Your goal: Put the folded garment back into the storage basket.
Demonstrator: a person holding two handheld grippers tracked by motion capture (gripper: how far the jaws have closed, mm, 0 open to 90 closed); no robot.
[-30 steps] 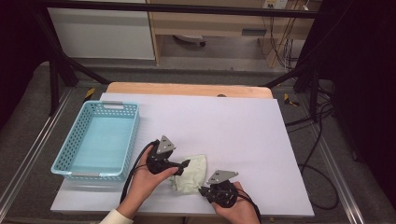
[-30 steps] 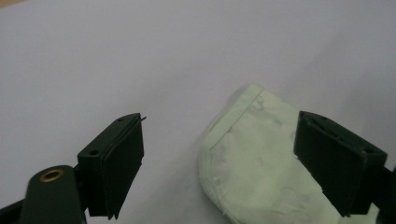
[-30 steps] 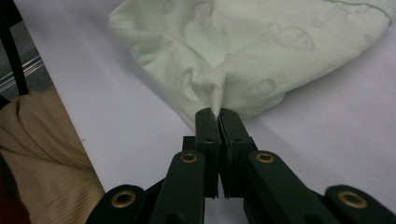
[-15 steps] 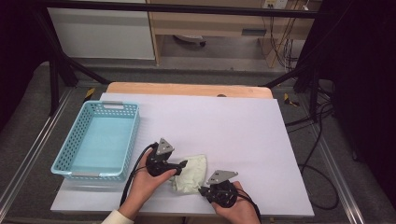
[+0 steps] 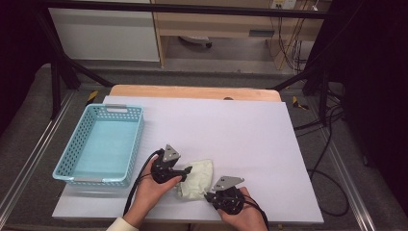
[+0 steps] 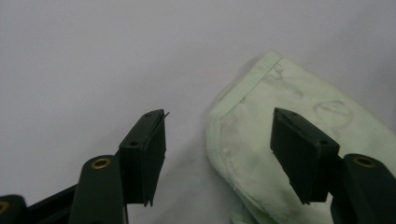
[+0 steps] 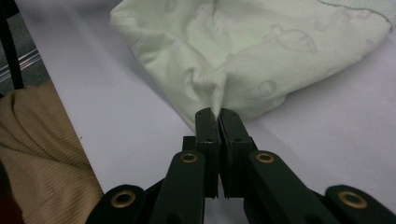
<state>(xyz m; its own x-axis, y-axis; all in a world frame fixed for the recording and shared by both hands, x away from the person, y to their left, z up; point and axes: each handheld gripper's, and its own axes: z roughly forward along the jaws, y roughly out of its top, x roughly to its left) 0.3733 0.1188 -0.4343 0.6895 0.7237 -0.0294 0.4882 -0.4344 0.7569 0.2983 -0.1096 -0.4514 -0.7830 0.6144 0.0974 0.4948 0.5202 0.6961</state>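
Note:
A pale green cloth (image 5: pixel 196 178) lies crumpled on the white table near the front edge. My left gripper (image 5: pixel 188 169) is at the cloth's left edge with its jaws open. In the left gripper view the hemmed corner of the cloth (image 6: pixel 261 140) sits between the two black fingers (image 6: pixel 148 149), one finger on bare table and the other over the fabric. My right gripper (image 5: pixel 208 197) is at the cloth's front right. In the right gripper view my right gripper (image 7: pixel 218 114) is shut on a pinched fold of the cloth (image 7: pixel 247 51).
A light blue plastic basket (image 5: pixel 101 144) stands on the table's left side. The white table surface (image 5: pixel 240 130) stretches back to a wooden edge (image 5: pixel 192 91). A beige sleeve (image 7: pixel 37 154) shows at the left of the right gripper view. Cables hang off the table's right.
The left gripper has edged slightly toward the cloth's corner. The right gripper and the cloth have barely moved.

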